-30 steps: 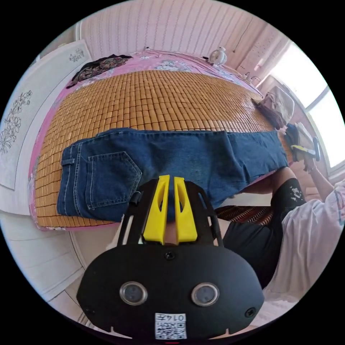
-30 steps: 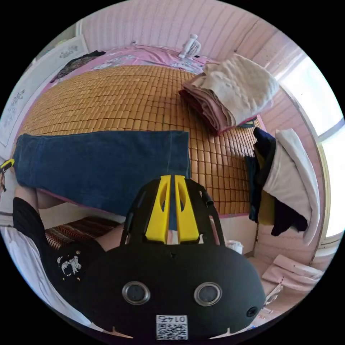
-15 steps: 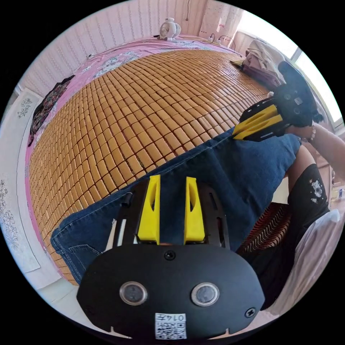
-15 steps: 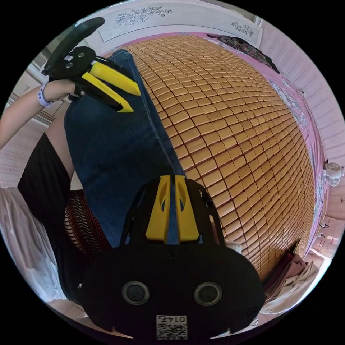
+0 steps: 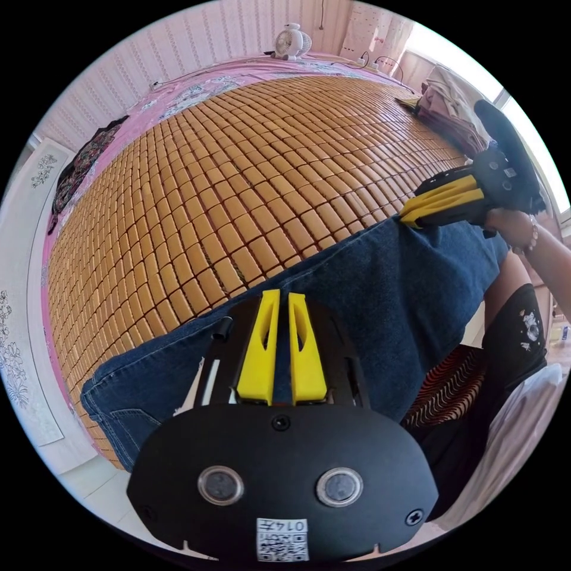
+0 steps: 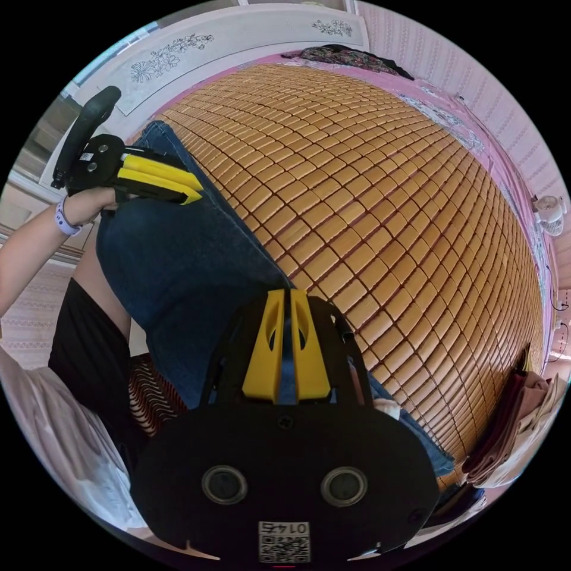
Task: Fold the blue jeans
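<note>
The blue jeans [image 5: 380, 285] lie lengthwise along the near edge of a bamboo mat [image 5: 238, 178] on the bed. My left gripper [image 5: 279, 294] has its yellow jaws pressed together with denim between them, near the jeans' far long edge. In the same view, my right gripper [image 5: 407, 219] bites that edge further toward the leg end, held by a hand. In the right gripper view, my right gripper [image 6: 284, 292] is shut on the jeans [image 6: 178, 262]. The left gripper [image 6: 193, 190] grips the denim edge at the upper left.
A small white fan [image 5: 291, 43] stands at the far side of the bed. Folded laundry [image 5: 452, 101] is stacked at one end, and a dark patterned garment [image 5: 83, 166] lies at the other. The person's legs and white top sit by the bed's near edge.
The left jaws, apart half a second ago, have closed on the denim. Both cameras have swung from the jeans' near side toward the far edge over the last second.
</note>
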Tool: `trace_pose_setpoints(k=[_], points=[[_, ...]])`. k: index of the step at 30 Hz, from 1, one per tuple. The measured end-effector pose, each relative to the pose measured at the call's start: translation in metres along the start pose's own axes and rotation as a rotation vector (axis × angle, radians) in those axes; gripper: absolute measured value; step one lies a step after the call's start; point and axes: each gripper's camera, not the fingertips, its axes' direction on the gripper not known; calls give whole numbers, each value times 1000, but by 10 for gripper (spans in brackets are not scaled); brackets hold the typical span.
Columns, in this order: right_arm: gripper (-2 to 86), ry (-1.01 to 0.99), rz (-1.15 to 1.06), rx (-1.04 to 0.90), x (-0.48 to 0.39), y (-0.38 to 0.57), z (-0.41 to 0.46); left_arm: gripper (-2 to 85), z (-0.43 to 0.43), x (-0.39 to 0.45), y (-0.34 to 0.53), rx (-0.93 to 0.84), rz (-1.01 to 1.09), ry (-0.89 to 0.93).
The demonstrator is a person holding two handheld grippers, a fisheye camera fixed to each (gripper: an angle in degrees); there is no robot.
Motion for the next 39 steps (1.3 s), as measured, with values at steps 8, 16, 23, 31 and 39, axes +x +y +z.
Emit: trace_pose_setpoints(k=[8, 16, 23, 31, 39], points=[[9, 91, -9, -12, -11, 2, 4, 3, 7, -31, 15, 96, -153, 4], [9, 88, 98, 50, 10, 27, -15, 42, -11, -68, 56, 198, -272, 121], [-2, -14, -20, 66, -3, 12, -33, 0, -35, 22, 115, 244, -125, 253], [-3, 164, -289, -192, -43, -24, 5, -9, 17, 71, 108, 59, -28, 286], [-4, 58, -199, -171, 2, 7, -10, -10, 17, 61, 108, 71, -34, 245]])
